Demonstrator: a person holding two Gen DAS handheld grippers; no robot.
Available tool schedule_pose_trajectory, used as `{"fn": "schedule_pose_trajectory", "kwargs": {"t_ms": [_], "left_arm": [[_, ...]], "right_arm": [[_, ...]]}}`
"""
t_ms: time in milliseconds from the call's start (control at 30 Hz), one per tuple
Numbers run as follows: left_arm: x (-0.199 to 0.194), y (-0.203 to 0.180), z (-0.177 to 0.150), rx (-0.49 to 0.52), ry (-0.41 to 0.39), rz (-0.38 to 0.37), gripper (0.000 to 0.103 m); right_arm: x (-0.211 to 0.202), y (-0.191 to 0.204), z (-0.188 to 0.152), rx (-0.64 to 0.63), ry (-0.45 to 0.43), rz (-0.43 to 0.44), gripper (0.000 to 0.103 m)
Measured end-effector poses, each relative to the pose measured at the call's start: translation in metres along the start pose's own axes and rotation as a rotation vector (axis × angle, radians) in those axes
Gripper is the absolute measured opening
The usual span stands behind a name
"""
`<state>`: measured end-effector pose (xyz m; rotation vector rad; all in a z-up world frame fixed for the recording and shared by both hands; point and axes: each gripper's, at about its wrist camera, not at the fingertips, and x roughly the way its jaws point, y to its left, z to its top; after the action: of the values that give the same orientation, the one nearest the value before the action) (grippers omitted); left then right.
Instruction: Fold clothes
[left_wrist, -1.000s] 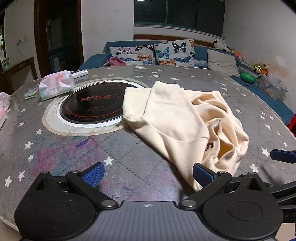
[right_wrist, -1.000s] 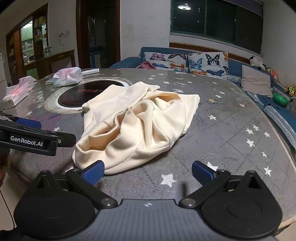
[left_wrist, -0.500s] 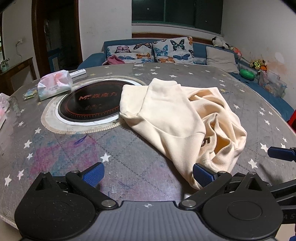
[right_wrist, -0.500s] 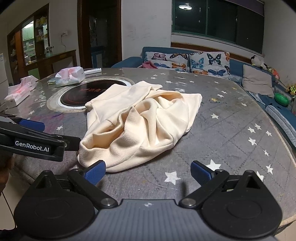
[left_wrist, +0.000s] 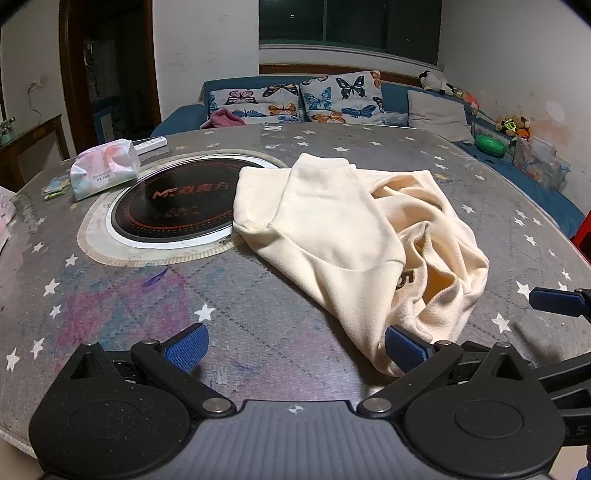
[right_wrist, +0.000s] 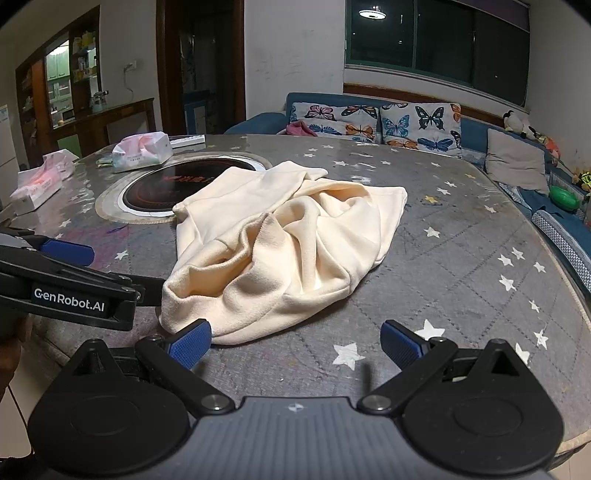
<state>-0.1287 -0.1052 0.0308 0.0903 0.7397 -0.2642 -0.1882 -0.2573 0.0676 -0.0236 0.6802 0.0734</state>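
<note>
A cream sweatshirt (left_wrist: 354, 236) lies crumpled on the round star-patterned table (left_wrist: 110, 295), with its near hem close to the front edge. In the right wrist view the same sweatshirt (right_wrist: 288, 243) sits ahead and slightly left. My left gripper (left_wrist: 295, 349) is open, and its right finger pad (left_wrist: 402, 350) sits at the garment's near corner. My right gripper (right_wrist: 295, 343) is open too; its left finger pad (right_wrist: 190, 343) is just at the near hem. Neither holds cloth. The left gripper's body (right_wrist: 74, 291) shows at the left of the right wrist view.
A black induction hob (left_wrist: 173, 206) is set into the table left of the garment. A tissue pack (left_wrist: 105, 171) and a remote (left_wrist: 149, 144) lie beyond it; another tissue pack (right_wrist: 40, 181) sits far left. A blue sofa with butterfly cushions (left_wrist: 321, 98) runs behind.
Both grippers have edged slightly forward and lifted their view a little; the sweatshirt has not moved and both stay open.
</note>
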Motion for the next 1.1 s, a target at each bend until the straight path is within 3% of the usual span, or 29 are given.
{"fn": "schedule_pose_trajectory", "kwargs": {"t_ms": [667,1100], "left_arm": [[-0.001,-0.001,0.006,0.009,-0.008,-0.014,0.103],[0.002,0.001,0.019,0.012,-0.023,-0.036,0.103]], "right_arm": [[0.002,0.002,0.007,-0.001,0.003,0.019,0.096],[0.005,0.000,0.016,0.004,0.010,0.032,0.088]]}}
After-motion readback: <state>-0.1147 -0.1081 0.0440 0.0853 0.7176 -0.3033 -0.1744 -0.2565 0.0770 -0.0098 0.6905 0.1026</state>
